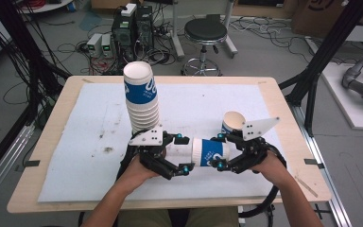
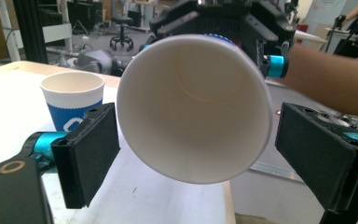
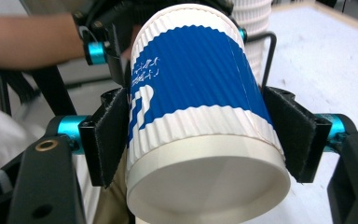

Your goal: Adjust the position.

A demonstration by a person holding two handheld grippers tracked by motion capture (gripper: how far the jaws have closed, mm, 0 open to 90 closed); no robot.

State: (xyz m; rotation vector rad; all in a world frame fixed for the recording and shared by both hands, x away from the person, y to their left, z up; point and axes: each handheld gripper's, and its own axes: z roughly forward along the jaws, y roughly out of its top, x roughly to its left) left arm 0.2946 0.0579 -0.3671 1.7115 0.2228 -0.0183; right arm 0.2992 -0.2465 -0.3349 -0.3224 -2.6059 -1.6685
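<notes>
A blue-and-white ribbed paper cup (image 1: 208, 152) lies level in the air between my two grippers. My right gripper (image 1: 219, 151) is shut on it near its base, and in the right gripper view both pads press the cup's (image 3: 196, 93) sides. My left gripper (image 1: 185, 154) stands open around the cup's mouth (image 2: 193, 107); the right pad (image 2: 317, 154) is clearly off the rim and the left pad (image 2: 86, 154) sits just beside it. A tall stack of the same cups (image 1: 142, 99) stands behind the left gripper. A single cup (image 1: 233, 123) stands upright behind the right gripper.
A white mat (image 1: 75, 142) covers most of the wooden table (image 1: 42, 142). Beyond the far edge, a black stool (image 1: 205, 33) and computer cases (image 1: 132, 28) stand on the floor. Black frame posts rise at both sides.
</notes>
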